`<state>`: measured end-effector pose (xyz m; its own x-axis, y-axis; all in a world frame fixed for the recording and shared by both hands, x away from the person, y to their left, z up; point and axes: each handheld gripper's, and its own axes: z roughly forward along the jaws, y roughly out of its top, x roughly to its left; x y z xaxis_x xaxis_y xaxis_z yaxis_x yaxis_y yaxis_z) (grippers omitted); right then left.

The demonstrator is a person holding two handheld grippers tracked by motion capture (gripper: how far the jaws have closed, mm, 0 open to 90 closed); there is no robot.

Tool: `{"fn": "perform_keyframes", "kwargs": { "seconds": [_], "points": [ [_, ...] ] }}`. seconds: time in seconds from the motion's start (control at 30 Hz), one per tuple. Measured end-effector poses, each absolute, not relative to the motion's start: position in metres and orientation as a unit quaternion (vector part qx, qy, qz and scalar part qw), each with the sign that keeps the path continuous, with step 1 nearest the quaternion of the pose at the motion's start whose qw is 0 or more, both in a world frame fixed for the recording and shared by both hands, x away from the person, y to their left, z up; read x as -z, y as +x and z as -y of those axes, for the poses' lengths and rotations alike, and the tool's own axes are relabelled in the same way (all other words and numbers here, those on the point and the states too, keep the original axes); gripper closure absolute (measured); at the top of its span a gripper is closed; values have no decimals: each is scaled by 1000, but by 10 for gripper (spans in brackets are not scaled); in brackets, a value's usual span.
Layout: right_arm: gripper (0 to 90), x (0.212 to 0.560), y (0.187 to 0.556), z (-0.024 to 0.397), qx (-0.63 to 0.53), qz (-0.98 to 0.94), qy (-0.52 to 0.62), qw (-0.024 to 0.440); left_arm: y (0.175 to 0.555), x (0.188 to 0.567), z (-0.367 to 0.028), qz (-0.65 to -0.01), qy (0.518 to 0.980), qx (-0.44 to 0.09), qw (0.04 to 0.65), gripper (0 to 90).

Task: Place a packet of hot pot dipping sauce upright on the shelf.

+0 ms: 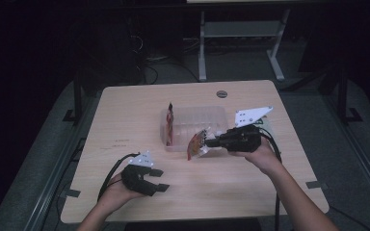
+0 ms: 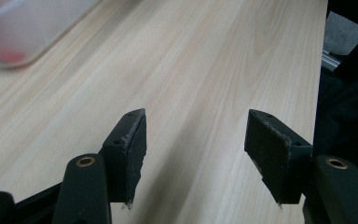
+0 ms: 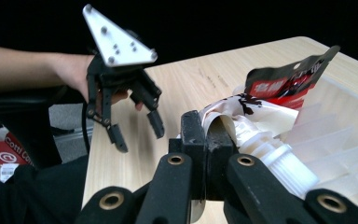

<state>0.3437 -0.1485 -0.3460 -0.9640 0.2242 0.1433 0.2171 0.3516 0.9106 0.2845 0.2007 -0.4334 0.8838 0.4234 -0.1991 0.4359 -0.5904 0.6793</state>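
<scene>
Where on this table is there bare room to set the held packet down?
Bare wood spans the table left of the clear bin, and the near strip between the left gripper and right gripper. It is crowded around the bin, where the packet hangs.

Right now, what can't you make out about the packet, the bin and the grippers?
- Packet: its print is crumpled and half behind the right gripper in the right gripper view; in the dim high view it is too small to read.
- Bin: blurred and cut off by the top-left corner in the left gripper view.
- Second packet in the bin: edge-on, face unseen.
</scene>
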Motion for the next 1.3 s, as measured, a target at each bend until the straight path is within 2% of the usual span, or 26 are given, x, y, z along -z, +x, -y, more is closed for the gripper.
{"fn": "perform_keyframes", "kwargs": {
  "seconds": [0.63, 1.3],
  "points": [
    [894, 337, 398, 130, -546, -823, 155, 22, 286, 435, -202, -246, 890, 13, 383, 375],
    [894, 351, 411, 112, -526, -835, 160, 18, 285, 437, -201, -243, 892, 18, 381, 366]
  ]
}}
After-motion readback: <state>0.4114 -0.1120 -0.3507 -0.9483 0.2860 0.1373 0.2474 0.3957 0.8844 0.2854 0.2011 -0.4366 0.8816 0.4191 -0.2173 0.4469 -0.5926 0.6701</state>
